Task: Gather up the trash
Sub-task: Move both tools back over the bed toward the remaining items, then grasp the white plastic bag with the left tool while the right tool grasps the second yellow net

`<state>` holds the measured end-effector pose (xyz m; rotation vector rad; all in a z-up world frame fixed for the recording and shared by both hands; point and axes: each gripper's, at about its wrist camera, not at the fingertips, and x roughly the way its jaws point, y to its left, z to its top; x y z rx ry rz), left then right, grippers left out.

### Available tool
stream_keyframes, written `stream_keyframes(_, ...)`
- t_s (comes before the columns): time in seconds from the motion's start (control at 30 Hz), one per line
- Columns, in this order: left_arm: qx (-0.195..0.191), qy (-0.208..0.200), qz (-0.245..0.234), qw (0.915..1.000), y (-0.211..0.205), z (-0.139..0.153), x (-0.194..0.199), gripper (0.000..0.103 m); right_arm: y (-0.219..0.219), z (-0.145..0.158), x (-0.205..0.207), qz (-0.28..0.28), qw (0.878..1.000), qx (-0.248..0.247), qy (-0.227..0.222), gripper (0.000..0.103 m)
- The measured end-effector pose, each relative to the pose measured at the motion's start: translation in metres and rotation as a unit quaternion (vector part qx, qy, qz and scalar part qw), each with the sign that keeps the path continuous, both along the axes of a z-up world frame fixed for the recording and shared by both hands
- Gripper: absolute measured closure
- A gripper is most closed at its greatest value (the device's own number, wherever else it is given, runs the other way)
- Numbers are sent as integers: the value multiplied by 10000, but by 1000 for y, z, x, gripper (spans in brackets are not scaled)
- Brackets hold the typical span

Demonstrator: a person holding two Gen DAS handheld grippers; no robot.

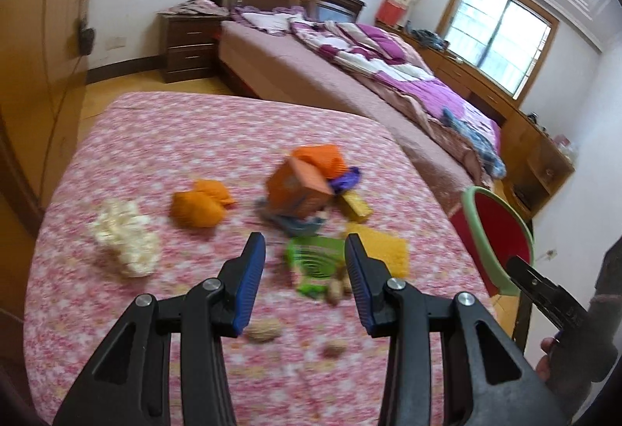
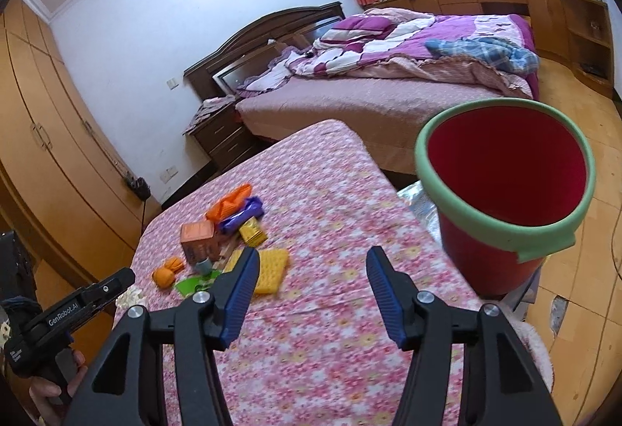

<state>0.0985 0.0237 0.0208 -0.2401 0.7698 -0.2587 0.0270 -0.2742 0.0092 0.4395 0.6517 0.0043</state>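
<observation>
Trash lies on a table with a pink floral cloth (image 1: 155,154): an orange carton (image 1: 297,191), an orange peel (image 1: 198,206), a white crumpled wad (image 1: 124,237), a green coil piece (image 1: 315,257), a yellow sponge (image 1: 383,249), peanut shells (image 1: 266,329), and orange and purple wrappers (image 1: 342,179). My left gripper (image 1: 305,284) is open and empty, just above the green coil piece. My right gripper (image 2: 313,295) is open and empty over the cloth (image 2: 330,329), left of a red bucket with a green rim (image 2: 505,189). The bucket also shows in the left wrist view (image 1: 497,227).
A bed with a purple quilt (image 1: 369,68) stands beyond the table, with a dark nightstand (image 1: 190,45) at its head. Wooden wardrobes (image 2: 50,154) line the left wall. Low cabinets (image 2: 563,21) run under the window.
</observation>
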Motion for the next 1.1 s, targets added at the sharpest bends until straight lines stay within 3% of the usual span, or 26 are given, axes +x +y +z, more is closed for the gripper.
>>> stream_keyframes(0.47,142,173,873,9959,64,-34,10,43,28,-10,9,121,9993,-193,285,37)
stream_keyframes(0.87,416,455,1157,9914,78,-64,33,42,46,-29,35,354,9968,-310,648,34)
stream_keyframes(1.1,387,624,1370,9878,89,-77,45,42,59,-53,63,668,9929,-278,947,34)
